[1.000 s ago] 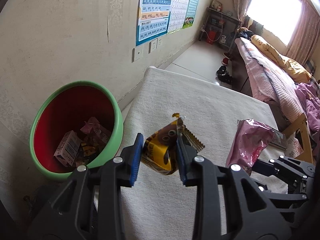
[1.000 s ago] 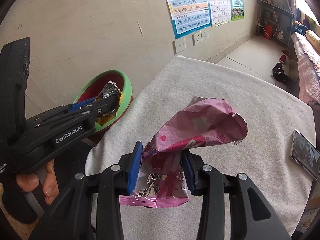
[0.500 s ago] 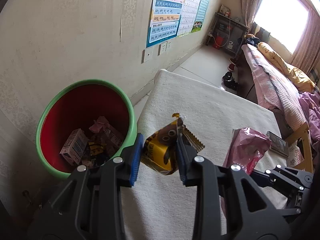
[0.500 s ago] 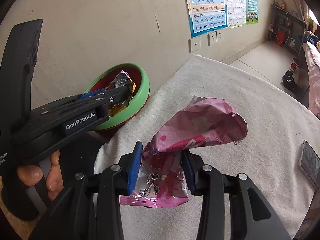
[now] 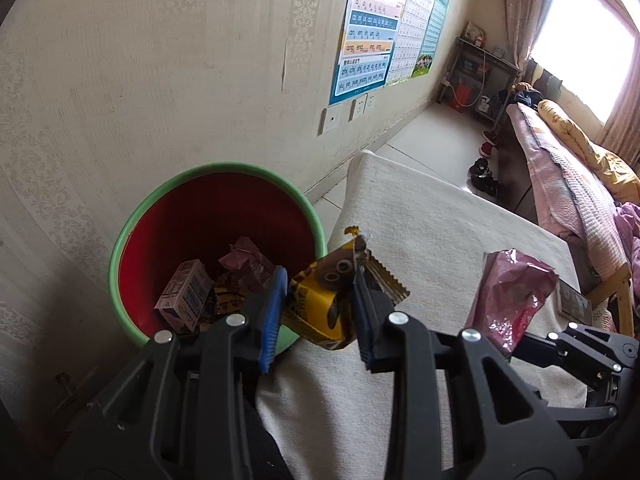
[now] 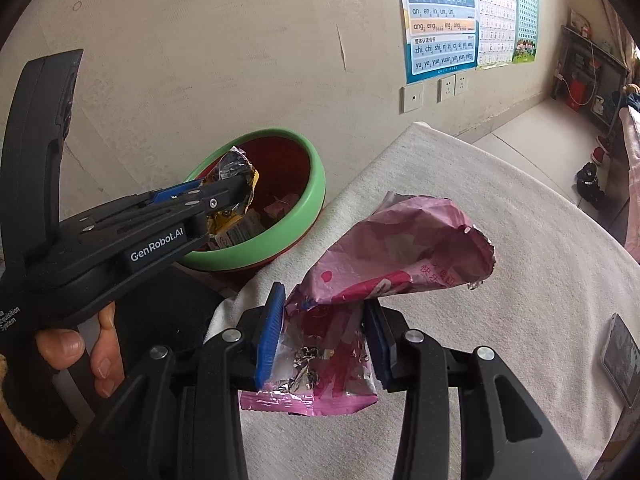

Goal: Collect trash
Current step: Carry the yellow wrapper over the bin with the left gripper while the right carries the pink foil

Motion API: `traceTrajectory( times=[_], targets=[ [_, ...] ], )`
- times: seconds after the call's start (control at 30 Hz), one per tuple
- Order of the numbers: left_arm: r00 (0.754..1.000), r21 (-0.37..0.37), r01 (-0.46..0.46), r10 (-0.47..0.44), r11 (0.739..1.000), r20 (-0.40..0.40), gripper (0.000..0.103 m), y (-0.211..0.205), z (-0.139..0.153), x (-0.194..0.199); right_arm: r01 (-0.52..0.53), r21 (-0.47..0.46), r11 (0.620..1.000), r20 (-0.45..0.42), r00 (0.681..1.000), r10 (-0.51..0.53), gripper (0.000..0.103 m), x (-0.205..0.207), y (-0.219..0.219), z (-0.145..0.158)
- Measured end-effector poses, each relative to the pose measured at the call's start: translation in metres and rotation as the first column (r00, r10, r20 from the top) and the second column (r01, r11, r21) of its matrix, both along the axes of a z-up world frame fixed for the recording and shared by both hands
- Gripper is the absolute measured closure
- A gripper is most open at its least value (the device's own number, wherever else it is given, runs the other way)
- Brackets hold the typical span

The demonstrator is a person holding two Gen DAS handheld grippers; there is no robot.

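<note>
Left gripper (image 5: 320, 312) clamped on a yellow-and-brown snack wrapper (image 5: 320, 304); blue pads bite its crumpled middle, serrated seal edge sticking out to the right. Right-wrist view puts this wrapper over the mouth of the waste bin (image 5: 120, 240).

Right gripper (image 6: 324, 336) clamped on a pink foil snack bag (image 6: 384, 256), held above the table's white cloth (image 6: 480, 200), short of the bin. Pads pinch the lower part near the bottom seal; torn open mouth flares up and to the right.

Handling, judged: both items empty film, near weightless, limp, crinkly. Nothing to break. Smooth film could slip or cling to a pad on letting go; a pinch across bunched folds looks surest.

Bin: round tub, green rim, red inside, smooth plastic by the look. Inside: a small drink carton (image 5: 184, 296) and other wrappers, not clearly readable.

Cloth: coarse weave, matte. A phone-like slab (image 6: 622, 356) lies at its right edge; identity uncertain in this view.
</note>
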State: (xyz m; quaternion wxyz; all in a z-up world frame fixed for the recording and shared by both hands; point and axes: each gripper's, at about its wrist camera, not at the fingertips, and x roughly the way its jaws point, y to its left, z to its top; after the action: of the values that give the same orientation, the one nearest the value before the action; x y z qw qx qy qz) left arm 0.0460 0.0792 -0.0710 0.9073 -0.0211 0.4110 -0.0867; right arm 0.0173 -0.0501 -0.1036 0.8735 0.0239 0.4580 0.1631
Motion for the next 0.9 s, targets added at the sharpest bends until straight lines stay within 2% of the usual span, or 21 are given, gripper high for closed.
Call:
traceTrajectory(
  times=[0.3, 0.7, 0.9],
  targets=[
    [0.998, -0.009, -0.056, 0.056, 0.998, 0.006, 0.073, 0.025, 0.000, 0.000, -0.043, -0.021, 0.999, 0.015, 0.999, 0.043, 0.065, 0.006, 0.020, 0.007],
    [0.997, -0.019, -0.082, 0.082, 0.996, 0.002, 0.073, 0.034, -0.002, 0.002, -0.075, -0.045, 0.996, 0.017, 0.997, 0.076, 0.065, 0.010, 0.033, 0.009],
    [0.993, 0.009, -0.116, 0.116, 0.993, 0.013, 0.073, 0.049, -0.003, 0.005, -0.089, -0.056, 0.994, 0.018, 0.996, 0.090, 0.064, 0.012, 0.036, 0.009]
  ],
)
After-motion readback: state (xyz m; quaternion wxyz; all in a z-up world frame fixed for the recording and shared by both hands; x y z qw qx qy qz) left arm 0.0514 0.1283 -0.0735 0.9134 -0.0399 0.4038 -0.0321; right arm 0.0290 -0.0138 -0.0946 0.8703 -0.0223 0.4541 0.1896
